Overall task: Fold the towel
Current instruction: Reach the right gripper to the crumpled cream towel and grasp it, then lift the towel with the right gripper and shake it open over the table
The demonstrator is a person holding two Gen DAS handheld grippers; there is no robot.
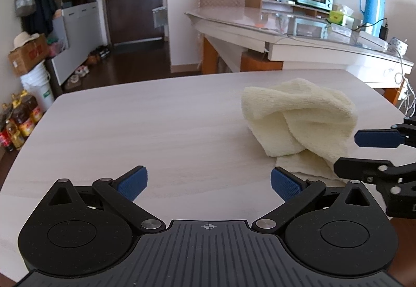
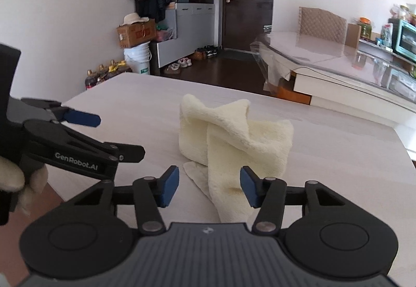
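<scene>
Your towel [image 2: 234, 141] sits crumpled in a soft heap on the pale wood-grain table [image 1: 156, 131], cream-coloured and fluffy, with twisted folds rising in the middle and one flat corner spread on the tabletop toward you. Your left gripper [image 1: 209, 184] hovers over bare table beside it, jaws spread wide and empty. Your right gripper [image 2: 209, 187] has its jaws partly apart, and the near end of the towel lies between them, not pinched.

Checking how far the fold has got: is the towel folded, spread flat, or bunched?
Bunched. The cream towel sits crumpled on the table, with twisted ridges standing up and only one thin corner lying flat at its near edge.
</scene>
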